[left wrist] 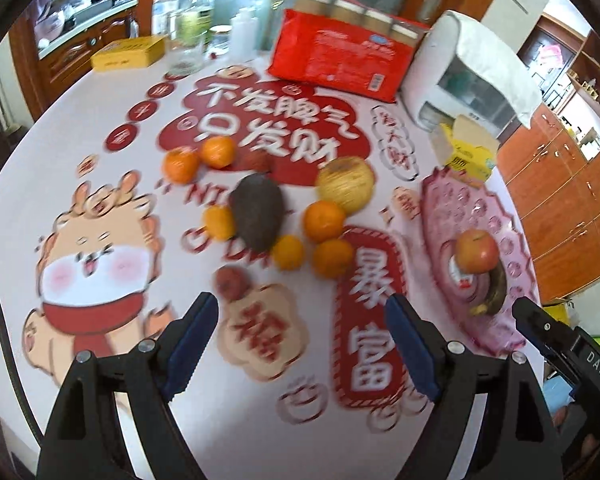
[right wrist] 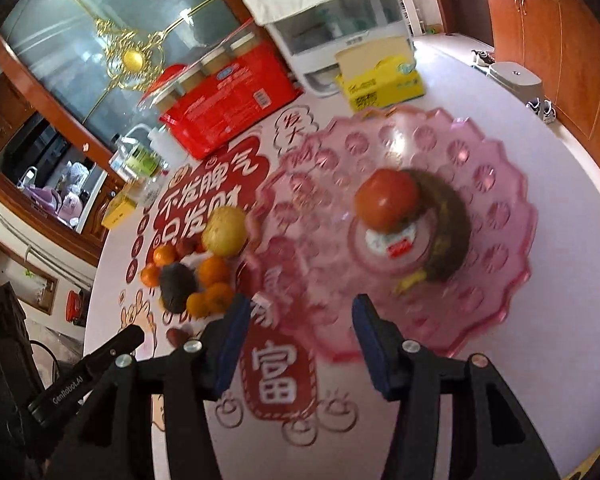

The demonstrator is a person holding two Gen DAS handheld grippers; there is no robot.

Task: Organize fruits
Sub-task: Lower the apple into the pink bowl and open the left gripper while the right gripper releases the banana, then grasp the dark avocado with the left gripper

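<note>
Several oranges (left wrist: 324, 220), a dark avocado (left wrist: 258, 212), a yellow pear (left wrist: 344, 184) and small red fruits (left wrist: 232, 282) lie loose mid-table. To their right, a pink glass plate (left wrist: 480, 204) holds a red apple (left wrist: 476, 250) and a dark browned banana (left wrist: 496, 288). My left gripper (left wrist: 302, 308) hangs open and empty, short of the pile. My right gripper (right wrist: 302, 306) is open and empty above the plate's (right wrist: 500, 184) near rim, with the apple (right wrist: 386, 200) and banana (right wrist: 448, 232) ahead. The pile's avocado (right wrist: 176, 286) lies to its left.
A red package (left wrist: 332, 60), a cloth-covered white appliance (left wrist: 460, 68) and an open yellow carton (left wrist: 468, 152) stand at the back. Bottles, a jar (left wrist: 186, 56) and a flat yellow box (left wrist: 128, 54) stand back left. The table edge runs just right of the plate.
</note>
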